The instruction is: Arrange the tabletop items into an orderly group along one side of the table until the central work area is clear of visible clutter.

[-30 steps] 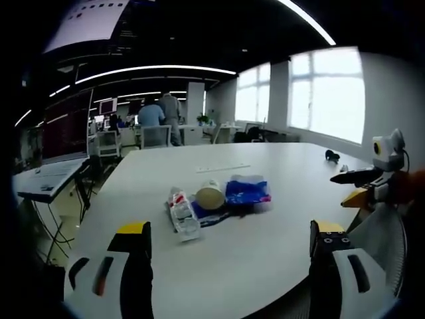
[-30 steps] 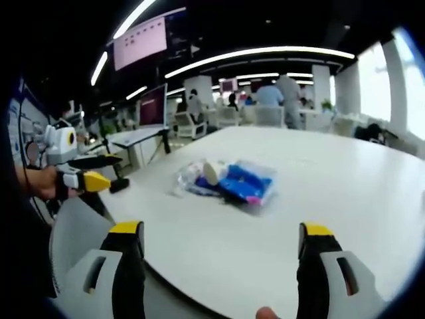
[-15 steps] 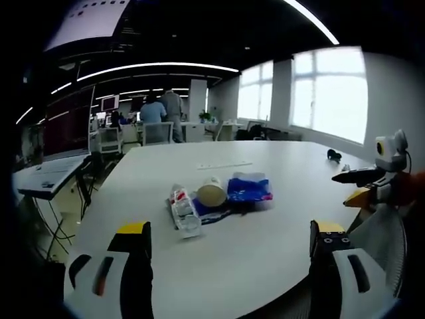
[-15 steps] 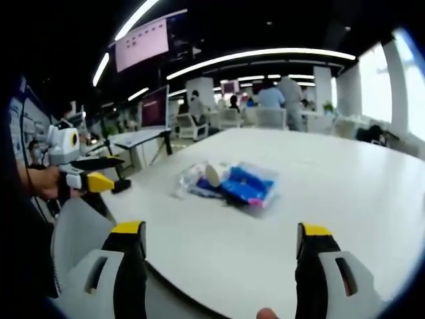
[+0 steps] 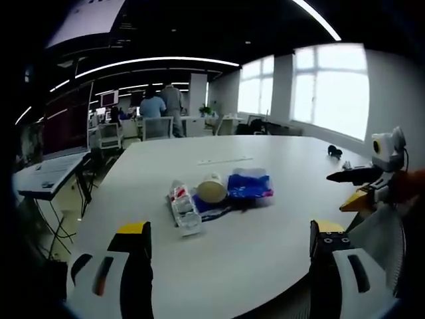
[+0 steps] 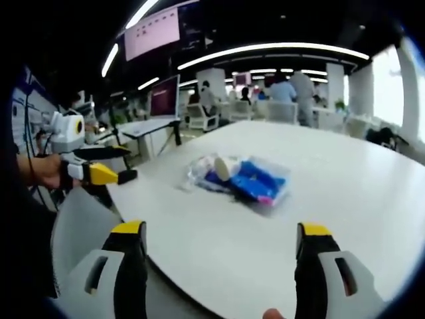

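Observation:
A small pile lies in the middle of the white table point(image 5: 265, 252): a clear bottle with a red label point(image 5: 182, 209) on its side, a tipped paper cup point(image 5: 211, 191) and a blue packet point(image 5: 249, 186). My left gripper point(image 5: 231, 266) is open, short of the table's near edge, with nothing between its jaws. My right gripper point(image 5: 345, 188) enters from the right, off the table's edge. In the right gripper view the bottle point(image 6: 199, 174), cup point(image 6: 224, 166) and packet point(image 6: 255, 183) lie ahead of my open, empty right gripper point(image 6: 222, 266). My left gripper point(image 6: 116, 165) hangs at the left.
A thin white strip point(image 5: 224, 160) lies farther back on the table, and a small black object point(image 5: 334, 153) sits near its right edge. Behind are desks, chairs, monitors and several people point(image 5: 163, 106). A grey chair back point(image 6: 80, 226) stands near the table's edge.
Both cameras have shifted slightly, so the pile sits a little differently in each view. Nothing on the table has moved, and both grippers stay open.

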The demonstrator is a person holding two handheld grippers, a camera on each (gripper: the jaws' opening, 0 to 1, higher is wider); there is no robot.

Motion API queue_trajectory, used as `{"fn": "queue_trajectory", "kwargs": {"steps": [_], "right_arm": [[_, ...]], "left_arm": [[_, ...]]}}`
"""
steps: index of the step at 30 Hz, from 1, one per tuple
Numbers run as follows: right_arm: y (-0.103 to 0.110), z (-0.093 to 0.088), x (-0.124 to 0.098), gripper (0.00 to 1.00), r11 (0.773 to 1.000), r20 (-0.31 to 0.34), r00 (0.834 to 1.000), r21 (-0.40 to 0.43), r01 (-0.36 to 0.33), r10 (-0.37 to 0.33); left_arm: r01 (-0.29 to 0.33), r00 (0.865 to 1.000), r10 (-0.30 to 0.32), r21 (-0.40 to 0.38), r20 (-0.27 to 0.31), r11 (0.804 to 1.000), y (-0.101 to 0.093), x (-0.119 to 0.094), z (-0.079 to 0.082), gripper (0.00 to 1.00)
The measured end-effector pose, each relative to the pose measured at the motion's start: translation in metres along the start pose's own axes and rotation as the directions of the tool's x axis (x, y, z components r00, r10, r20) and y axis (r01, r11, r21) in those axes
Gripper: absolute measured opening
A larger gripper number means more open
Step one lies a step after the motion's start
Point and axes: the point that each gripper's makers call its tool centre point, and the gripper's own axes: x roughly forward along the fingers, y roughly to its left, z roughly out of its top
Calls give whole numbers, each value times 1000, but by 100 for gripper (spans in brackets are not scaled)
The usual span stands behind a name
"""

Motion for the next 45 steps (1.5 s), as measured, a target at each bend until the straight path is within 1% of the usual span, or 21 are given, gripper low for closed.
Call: {"fn": "queue_trajectory", "kwargs": {"steps": [3, 4, 5, 7, 12, 17, 21, 23, 26, 29, 32, 35, 39, 42, 45], "right_arm": [[-5, 5, 5, 91, 1000, 7, 1000, 8, 3, -3], [-6, 6, 7, 91, 1000, 7, 1000, 7, 5, -5], [-7, 10, 9, 90, 1000, 3, 1000, -5, 3, -3], [-6, 20, 13, 90, 999, 15, 1000, -54, -5, 5], [-1, 36, 26, 89, 996, 32, 999, -86, -34, 37], [0, 49, 44, 88, 993, 36, 997, -105, -61, 65], [0, 62, 60, 87, 990, 42, 996, -116, -77, 83], [-1, 71, 69, 87, 990, 51, 994, -106, -90, 95], [-2, 84, 85, 86, 990, 58, 993, -94, -102, 107], [-1, 93, 99, 85, 989, 63, 990, -92, -117, 123], [0, 101, 116, 84, 987, 55, 989, -95, -131, 137], [4, 110, 135, 83, 986, 56, 986, -71, -153, 158], [8, 117, 158, 82, 984, 41, 984, -47, -172, 174], [11, 120, 173, 82, 983, 28, 983, -30, -183, 183], [14, 124, 186, 81, 982, 21, 982, -15, -186, 186]], "left_arm": [[-11, 1000, 11, 10, 3, 1000, 6, 2, 5, 100], [-25, 1000, 25, 13, -13, 1000, 10, 4, 4, 100], [-27, 999, 27, 18, -21, 999, 12, 6, 4, 100], [-32, 999, 33, 23, -25, 999, 16, 9, 5, 100], [-56, 998, 56, -18, -12, 998, 24, 17, 9, 100], [-59, 998, 59, -7, -28, 998, 25, 23, 5, 100], [-71, 996, 69, -32, -54, 997, 28, 23, -3, 100], [-90, 994, 86, -50, -64, 995, 32, 23, -7, 100], [-102, 993, 97, -83, -66, 991, 36, 24, -10, 100], [-103, 993, 98, -87, -67, 991, 36, 25, -12, 100], [-103, 992, 95, -86, -88, 991, 37, 27, -16, 100], [-108, 990, 98, -97, -98, 989, 40, 27, -19, 100], [-115, 989, 102, -118, -111, 986, 42, 26, -25, 100], [-119, 988, 102, -152, -112, 981, 43, 24, -30, 100], [-113, 988, 94, -150, -124, 982, 39, 23, -34, 100]]}}
